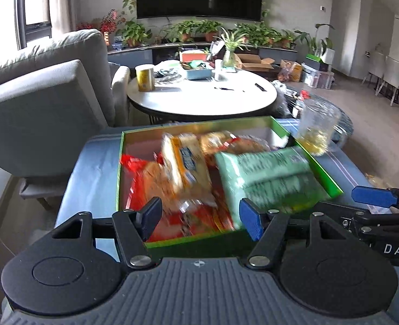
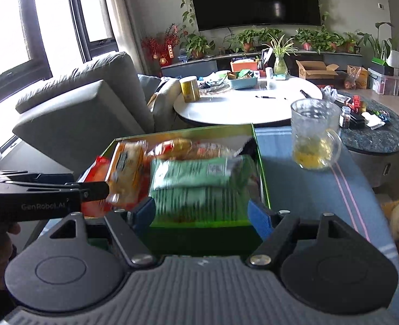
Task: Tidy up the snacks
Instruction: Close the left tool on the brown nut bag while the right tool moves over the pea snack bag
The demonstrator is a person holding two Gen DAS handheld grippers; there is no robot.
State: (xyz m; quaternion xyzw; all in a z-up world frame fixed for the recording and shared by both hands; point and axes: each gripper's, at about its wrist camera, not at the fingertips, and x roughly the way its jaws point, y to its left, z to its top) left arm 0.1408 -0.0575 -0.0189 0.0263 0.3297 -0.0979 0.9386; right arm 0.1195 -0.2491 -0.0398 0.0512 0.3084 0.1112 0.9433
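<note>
A green-walled open cardboard box (image 1: pixel 320 172) filled with snack packets, among them a pale green crinkled bag (image 1: pixel 264 178), is seen on the blue-clothed counter (image 1: pixel 91 168). The left gripper (image 1: pixel 199 216) and right gripper (image 2: pixel 202 214) are both held with fingers parted, nothing grasped. A clear glass mug (image 2: pixel 315 135) is stood beside the box.

L claw (image 1: pixel 200 218) & R claw (image 2: pixel 202 216) side by side, both jaws apart, empty.

Box (image 1: pixel 119 168): I see green walls, gold inside;
Big packet (image 1: pixel 264 176): pale green, striped;
Tablecloth (image 2: pixel 307 189): blue, pink stripes;
Mug (image 2: pixel 314 135): clear, yellow liquid;
Pads (image 1: pixel 249 218): blue
</note>
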